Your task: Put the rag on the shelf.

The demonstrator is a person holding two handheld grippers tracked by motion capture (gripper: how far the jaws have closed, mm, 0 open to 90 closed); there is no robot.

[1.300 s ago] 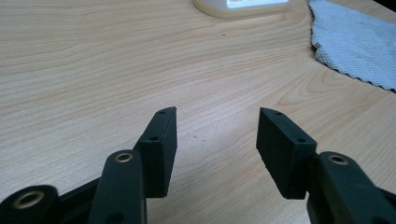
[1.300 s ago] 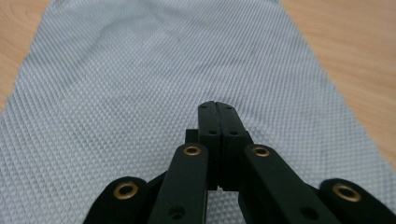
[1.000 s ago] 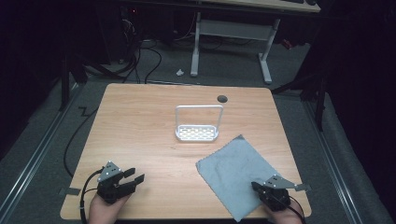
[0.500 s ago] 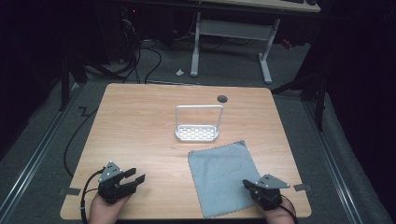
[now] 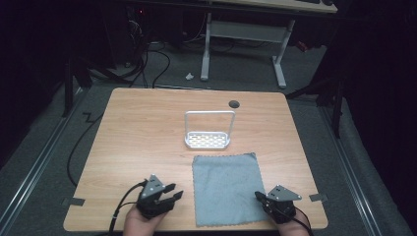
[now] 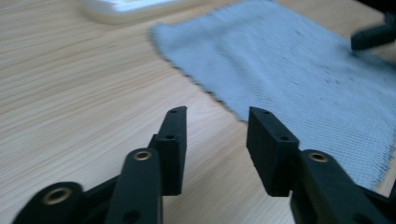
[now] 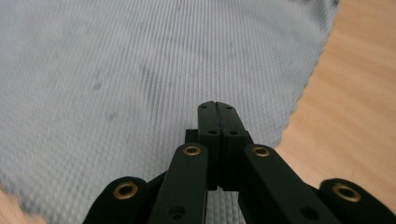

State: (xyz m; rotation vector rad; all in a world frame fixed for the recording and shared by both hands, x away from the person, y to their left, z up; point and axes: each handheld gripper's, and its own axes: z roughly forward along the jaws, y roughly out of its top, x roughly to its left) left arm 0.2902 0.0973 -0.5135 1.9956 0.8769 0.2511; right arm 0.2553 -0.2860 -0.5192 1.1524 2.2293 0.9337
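The right gripper has its two black jaws pressed flat together, pad against pad with no gap between them, and they sit low over the grey cloth; whether a fold of the weave is pinched between the tips I cannot tell, since the jaws hide the spot. That gripper rests at the cloth's near right corner, close to the tabletop's near edge. Over on the other side, the left gripper shows its jaws partly spread and they have just been closing in, with nothing between them but bare wood; each flat-faced block of matte black plastic hangs off arms with brass-ringed pivots. It hovers just beside the cloth's left edge, apart from it, near the tabletop's near edge and left of centre. The cloth is a thin, roughly square piece of blue-grey fabric with a fine ribbed weave, a few darker flecks and a pinked, zigzag border; it lies flat and spread out, its near edge almost at the near edge of the tabletop, which is pale wood-grain laminate with rounded corners. Beyond the cloth's far edge, about mid-table, stands a small white rack, a perforated tray with a squared hoop handle rising from it. A round dark hole sits near the far edge.
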